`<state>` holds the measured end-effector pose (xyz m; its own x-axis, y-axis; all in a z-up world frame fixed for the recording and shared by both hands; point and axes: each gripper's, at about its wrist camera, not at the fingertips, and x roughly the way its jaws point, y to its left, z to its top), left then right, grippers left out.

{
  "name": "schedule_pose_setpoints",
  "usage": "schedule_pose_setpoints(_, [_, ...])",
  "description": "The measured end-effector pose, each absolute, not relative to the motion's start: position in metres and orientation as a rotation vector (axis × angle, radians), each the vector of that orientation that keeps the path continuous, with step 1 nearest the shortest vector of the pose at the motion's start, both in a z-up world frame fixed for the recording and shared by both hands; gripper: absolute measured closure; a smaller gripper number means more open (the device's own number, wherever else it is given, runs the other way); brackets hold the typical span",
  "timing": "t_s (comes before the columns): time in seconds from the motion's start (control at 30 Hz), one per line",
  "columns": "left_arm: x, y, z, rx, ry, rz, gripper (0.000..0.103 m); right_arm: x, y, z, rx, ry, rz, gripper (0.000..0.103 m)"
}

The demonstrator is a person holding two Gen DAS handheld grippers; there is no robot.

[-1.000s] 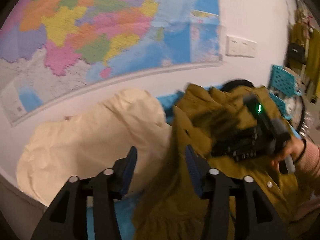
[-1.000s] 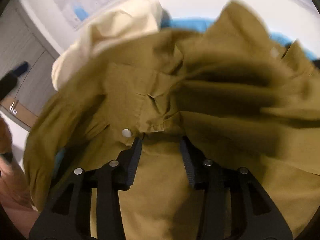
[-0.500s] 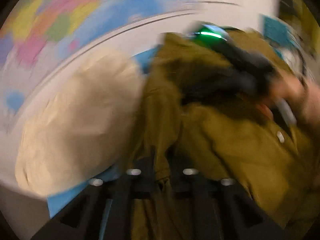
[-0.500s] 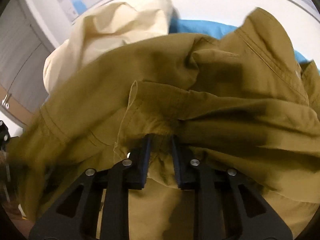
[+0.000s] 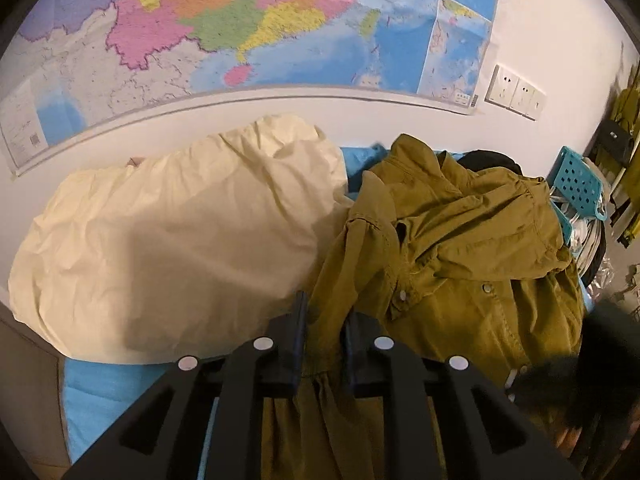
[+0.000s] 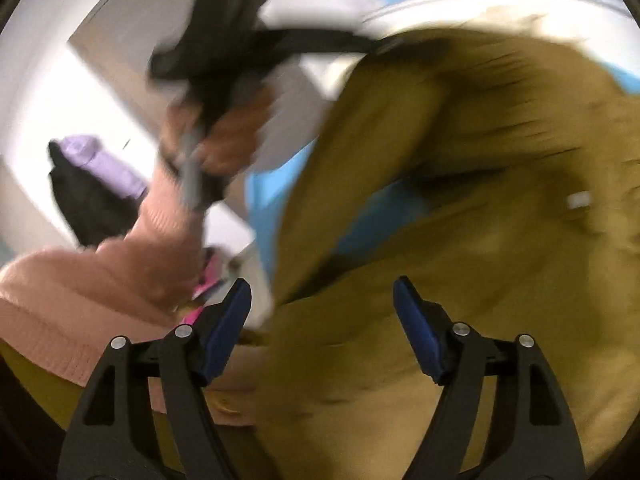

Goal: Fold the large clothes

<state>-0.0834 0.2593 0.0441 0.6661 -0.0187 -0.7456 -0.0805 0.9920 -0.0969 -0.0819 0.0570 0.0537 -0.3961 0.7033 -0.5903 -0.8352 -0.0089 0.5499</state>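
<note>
An olive-green jacket (image 5: 460,264) with snap buttons lies crumpled on a blue sheet (image 5: 100,396). My left gripper (image 5: 324,332) is shut on a fold of the jacket's left edge. In the right wrist view my right gripper (image 6: 322,312) is open and empty, held just above the blurred jacket (image 6: 460,240). The same view shows the person's left hand (image 6: 224,136) and the left gripper above it, up at the left.
A cream pillow (image 5: 180,240) lies left of the jacket, against the white wall with a large map (image 5: 240,24). A teal perforated basket (image 5: 580,184) and wall sockets (image 5: 516,92) are at the right. A pink-sleeved arm (image 6: 100,280) crosses the right wrist view.
My left gripper closed on the jacket's edge. My right gripper shut on the jacket, then opened, let go and swung away to the left, with motion blur.
</note>
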Motion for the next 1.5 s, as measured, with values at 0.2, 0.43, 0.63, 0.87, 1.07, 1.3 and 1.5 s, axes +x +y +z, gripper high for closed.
schedule_pose_setpoints(0.2, [-0.084, 0.255, 0.045, -0.133, 0.862, 0.022, 0.089, -0.122, 0.115, 0.055, -0.265, 1.008, 1.752, 0.079])
schedule_pose_setpoints(0.43, [-0.115, 0.281, 0.091, -0.195, 0.728, 0.031, 0.075, -0.081, 0.119, 0.146, -0.011, 0.883, 1.858, 0.1])
schedule_pose_setpoints(0.63, [-0.167, 0.304, 0.14, -0.219, 0.517, 0.031, 0.049, -0.007, 0.088, 0.182, 0.106, 0.884, 1.732, 0.096])
schedule_pose_setpoints(0.87, [-0.144, 0.268, 0.064, -0.163, 0.722, -0.144, 0.049, 0.038, 0.007, 0.117, 0.027, 1.087, 1.382, 0.088])
schedule_pose_setpoints(1.07, [-0.111, 0.231, 0.022, -0.061, 0.816, -0.183, 0.049, 0.028, -0.06, 0.055, 0.047, 1.087, 1.104, 0.018])
schedule_pose_setpoints(1.3, [-0.084, 0.214, 0.02, 0.039, 0.816, -0.149, 0.049, -0.007, -0.04, 0.015, -0.164, 0.953, 1.069, 0.007])
schedule_pose_setpoints(1.5, [-0.075, 0.223, 0.016, 0.008, 0.836, -0.098, 0.049, -0.013, -0.007, -0.002, -0.278, 0.997, 1.115, 0.097])
